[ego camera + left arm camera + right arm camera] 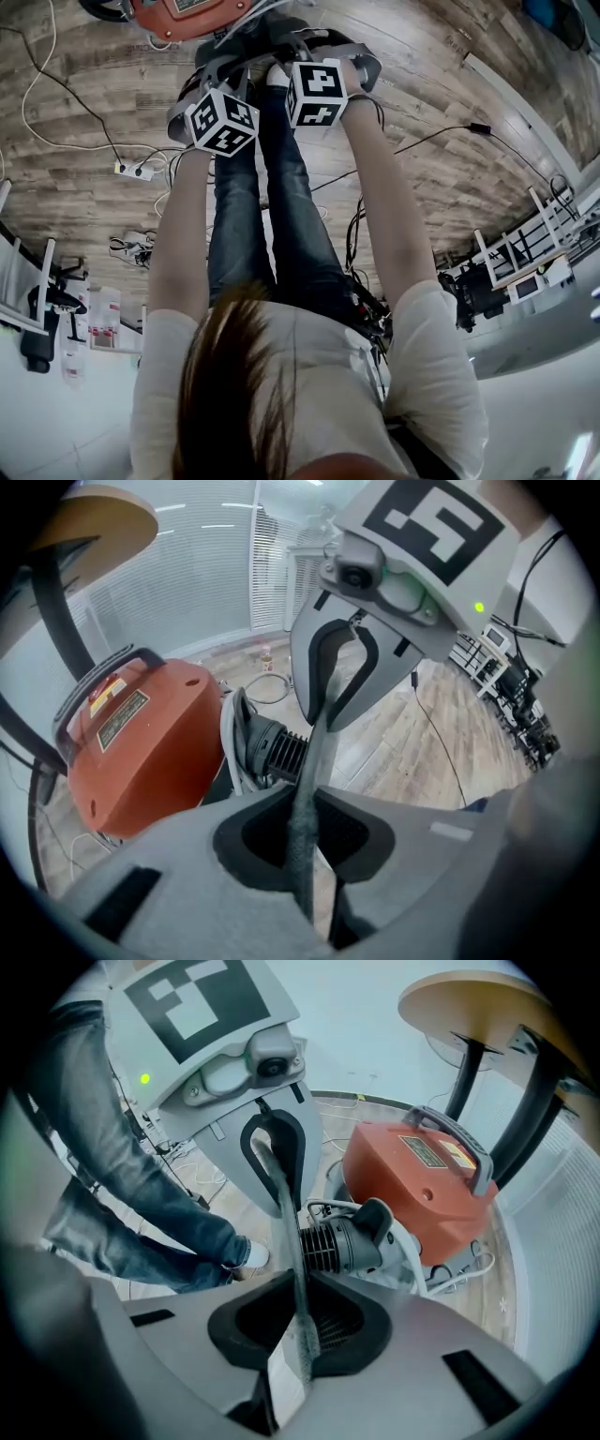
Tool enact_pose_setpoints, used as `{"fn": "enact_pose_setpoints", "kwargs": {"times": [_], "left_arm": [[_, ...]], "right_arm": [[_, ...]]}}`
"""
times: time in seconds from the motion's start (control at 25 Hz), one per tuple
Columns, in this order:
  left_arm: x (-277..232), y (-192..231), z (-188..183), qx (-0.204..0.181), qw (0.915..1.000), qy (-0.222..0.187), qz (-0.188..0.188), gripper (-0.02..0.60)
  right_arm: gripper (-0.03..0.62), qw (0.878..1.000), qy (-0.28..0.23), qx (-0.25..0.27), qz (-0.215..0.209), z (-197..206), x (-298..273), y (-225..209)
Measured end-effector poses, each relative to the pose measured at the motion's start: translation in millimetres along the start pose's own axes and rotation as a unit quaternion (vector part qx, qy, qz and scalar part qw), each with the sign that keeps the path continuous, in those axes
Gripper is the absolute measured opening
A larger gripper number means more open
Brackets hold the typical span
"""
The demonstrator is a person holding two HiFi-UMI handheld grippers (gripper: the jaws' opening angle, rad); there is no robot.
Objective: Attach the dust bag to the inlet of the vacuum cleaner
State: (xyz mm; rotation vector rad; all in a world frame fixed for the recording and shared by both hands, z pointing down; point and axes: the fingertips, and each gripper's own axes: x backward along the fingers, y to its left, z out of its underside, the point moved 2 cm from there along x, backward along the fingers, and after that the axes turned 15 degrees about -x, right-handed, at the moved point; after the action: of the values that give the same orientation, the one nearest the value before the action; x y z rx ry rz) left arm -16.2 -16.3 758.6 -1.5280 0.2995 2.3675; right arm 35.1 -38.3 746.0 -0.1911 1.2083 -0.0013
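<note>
Your left gripper (302,834) has its jaws clenched on one edge of the thin grey dust bag (315,747). The bag runs taut and edge-on across to your right gripper (300,1330), whose jaws are clenched on the opposite edge, and both grippers point steeply down over the wooden floor (412,752). The bag hangs just in front of the black ribbed inlet (328,1241) of the orange vacuum cleaner (422,1194), which sits on the floor, but you cannot tell from here whether bag and inlet touch.
</note>
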Motion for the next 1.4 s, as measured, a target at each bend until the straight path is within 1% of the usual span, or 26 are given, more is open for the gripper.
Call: {"fn": "enact_pose_setpoints", "kwargs": {"times": [0.08,0.2,0.28,0.32,0.36,0.4,0.52,0.56,0.64,0.76,0.84,0.92,1.0,1.2,1.36,1.4], "left_arm": [[-1.2,3.8,-4.3,-0.037,0.9993,0.006,0.004,0.045],[-6.2,10.1,-13.6,-0.099,0.9947,0.019,0.020,0.057],[-8.2,13.3,-18.2,-0.119,0.9922,0.025,0.027,0.063],[-7.9,13.8,-19.5,-0.120,0.9921,0.024,0.026,0.064],[-6.9,13.6,-19.5,-0.113,0.9931,0.021,0.023,0.064],[-5.5,13.1,-18.3,-0.096,0.9951,0.017,0.017,0.063],[-2.1,12.3,-10.3,-0.018,0.9998,0.006,-0.004,0.061],[-1.5,11.8,-8.1,0.005,0.9999,0.003,-0.011,0.061],[-1.0,9.6,-5.8,0.041,0.9989,-0.001,-0.021,0.061],[-1.7,8.3,-4.6,0.073,0.9969,-0.009,-0.026,0.061],[-2.2,9.1,-3.6,0.082,0.9962,-0.012,-0.025,0.061],[-2.7,10.6,-3.7,0.080,0.9964,-0.012,-0.024,0.063],[-3.1,11.9,-5.5,0.072,0.9971,-0.013,-0.022,0.063],[-4.3,15.2,-11.4,0.045,0.9987,-0.019,-0.012,0.065],[-7.6,19.1,-15.6,0.037,0.9991,-0.020,0.001,0.071],[-8.1,19.6,-17.1,0.035,0.9992,-0.020,0.002,0.072]], "right_arm": [[0.044,0.999,-0.016,-0.040,0.020,4.7,1.5,0.9],[0.044,0.992,-0.034,-0.116,0.036,14.7,1.0,1.8],[0.044,0.987,-0.042,-0.148,0.039,18.3,0.7,1.3],[0.044,0.987,-0.043,-0.149,0.040,18.9,1.3,0.8],[0.044,0.988,-0.041,-0.141,0.041,18.4,2.2,0.0],[0.044,0.991,-0.036,-0.123,0.042,16.9,3.0,-1.0],[0.046,0.999,-0.010,-0.038,0.033,8.4,2.8,-5.3],[0.046,1.000,-0.001,-0.011,0.027,6.1,2.2,-6.2],[0.048,0.999,0.013,0.029,0.016,3.8,1.5,-6.7],[0.049,0.998,0.024,0.053,0.000,2.2,0.3,-8.5],[0.052,0.999,0.024,0.043,-0.011,0.4,-0.1,-10.1],[0.054,1.000,0.016,0.009,-0.022,-0.2,0.2,-11.3],[0.055,0.999,0.000,-0.033,-0.022,1.0,1.7,-12.4],[0.055,0.992,-0.035,-0.125,0.001,6.8,4.1,-13.9],[0.058,0.982,-0.052,-0.181,0.019,12.3,2.4,-13.5],[0.058,0.981,-0.053,-0.187,0.020,13.6,2.2,-13.7]]}}
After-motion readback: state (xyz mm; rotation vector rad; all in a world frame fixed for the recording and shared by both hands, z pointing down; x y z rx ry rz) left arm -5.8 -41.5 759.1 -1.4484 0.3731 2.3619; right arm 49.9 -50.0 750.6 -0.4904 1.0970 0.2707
